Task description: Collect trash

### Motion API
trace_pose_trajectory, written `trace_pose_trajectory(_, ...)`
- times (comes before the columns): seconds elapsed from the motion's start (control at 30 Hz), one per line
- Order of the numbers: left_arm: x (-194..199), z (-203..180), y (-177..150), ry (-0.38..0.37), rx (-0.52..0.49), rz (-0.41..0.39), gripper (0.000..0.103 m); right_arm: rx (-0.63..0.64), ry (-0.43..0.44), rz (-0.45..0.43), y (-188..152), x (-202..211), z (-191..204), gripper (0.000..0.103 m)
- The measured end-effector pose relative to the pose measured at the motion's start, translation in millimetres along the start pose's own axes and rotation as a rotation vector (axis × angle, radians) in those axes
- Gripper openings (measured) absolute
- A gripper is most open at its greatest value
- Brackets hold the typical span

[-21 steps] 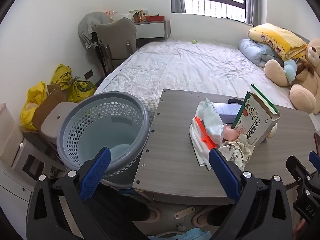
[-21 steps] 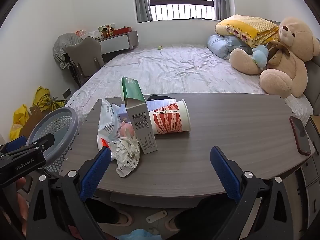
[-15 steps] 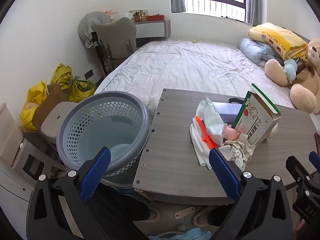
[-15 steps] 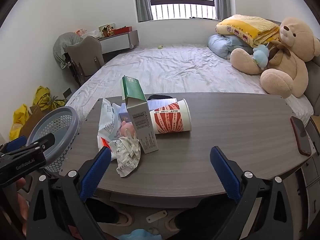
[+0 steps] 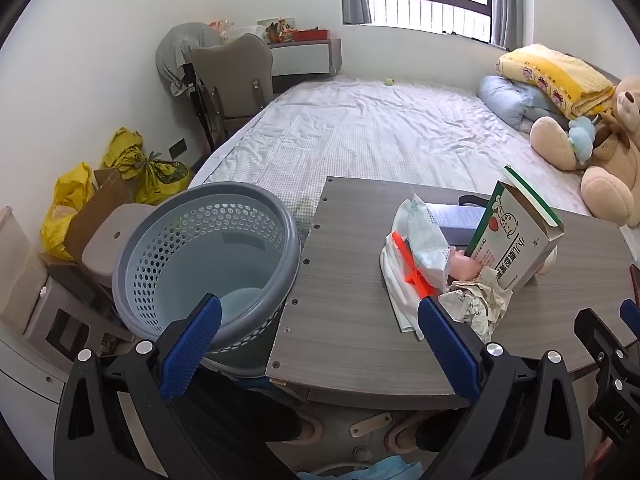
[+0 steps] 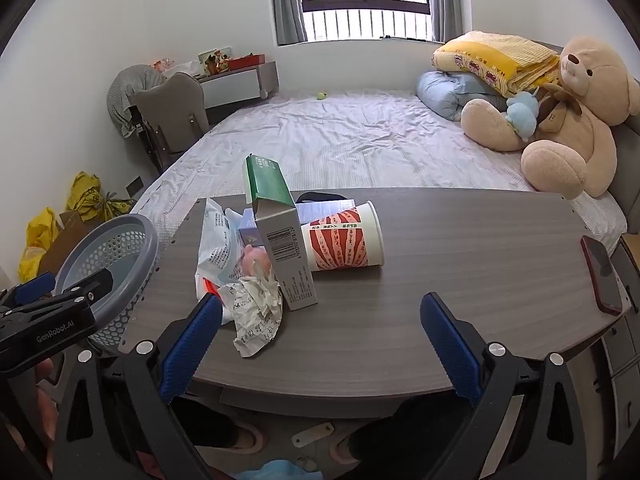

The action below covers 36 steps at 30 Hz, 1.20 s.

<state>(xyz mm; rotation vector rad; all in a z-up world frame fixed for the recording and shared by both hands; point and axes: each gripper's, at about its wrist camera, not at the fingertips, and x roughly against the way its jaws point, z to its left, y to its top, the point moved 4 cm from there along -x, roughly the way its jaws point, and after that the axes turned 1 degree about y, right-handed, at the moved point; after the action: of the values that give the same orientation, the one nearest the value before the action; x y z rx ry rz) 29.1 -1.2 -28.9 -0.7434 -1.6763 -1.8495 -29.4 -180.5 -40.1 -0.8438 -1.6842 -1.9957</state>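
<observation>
Nothing has been collected yet. The left gripper [image 5: 318, 338] and right gripper [image 6: 320, 336] are held wide apart, empty. Trash is clustered on the table [image 6: 460, 280]: crumpled paper [image 6: 256, 312] at eleven o'clock of the right gripper. An approach and grasp are needed next, then transfer to the laundry-style basket [image 5: 208, 256].

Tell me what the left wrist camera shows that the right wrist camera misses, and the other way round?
Only the left wrist view looks down inside the grey basket, which appears empty, and shows the carton's printed front. Only the right wrist view shows the red-and-white paper cup lying on its side, the carton's barcode, and a phone near the table's right edge. Both show the table, the crumpled paper, the white plastic bag, the bed and the teddy bear.
</observation>
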Motion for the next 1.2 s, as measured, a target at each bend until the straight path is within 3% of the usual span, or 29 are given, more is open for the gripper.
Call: trace_pose_trajectory(1.2,-2.3,4.1,-3.0,-0.001,-0.002,0.000,0.097,0.000,-0.001,-0.014,4.9,5.2,-0.5,0.095)
